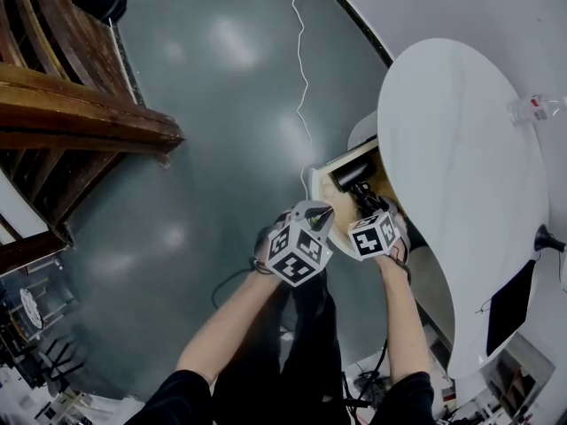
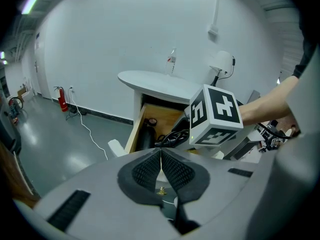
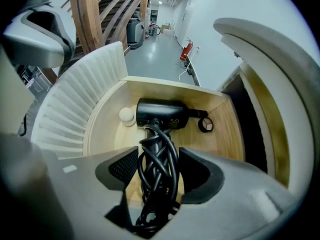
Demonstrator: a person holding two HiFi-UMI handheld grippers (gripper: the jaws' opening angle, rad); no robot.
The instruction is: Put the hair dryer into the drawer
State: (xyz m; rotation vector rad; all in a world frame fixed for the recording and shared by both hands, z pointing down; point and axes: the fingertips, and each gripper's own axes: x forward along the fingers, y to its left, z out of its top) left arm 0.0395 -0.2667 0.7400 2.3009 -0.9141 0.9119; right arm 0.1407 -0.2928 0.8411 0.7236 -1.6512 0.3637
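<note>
The black hair dryer (image 3: 160,115) lies across the floor of the open wooden drawer (image 3: 226,134), with its coiled black cord (image 3: 159,176) trailing toward me. My right gripper (image 3: 159,156) points steeply down into the drawer. Its jaws stand wide, with the cord bundle between them and no pad pressing on it. In the head view the dryer (image 1: 353,173) shows in the drawer (image 1: 323,182) under the white table, with the right gripper (image 1: 365,206) just over it. My left gripper (image 1: 317,212) hangs beside the drawer's front; in its own view the left gripper (image 2: 161,160) is shut and empty.
A white ball (image 3: 126,115) and a small round ring (image 3: 205,125) lie in the drawer by the dryer. The ribbed white drawer front (image 3: 75,109) stands at the left. A bottle (image 1: 532,107) stands on the oval table top (image 1: 461,149). A white cable (image 1: 301,60) runs across the floor; wooden stairs (image 1: 80,118) at left.
</note>
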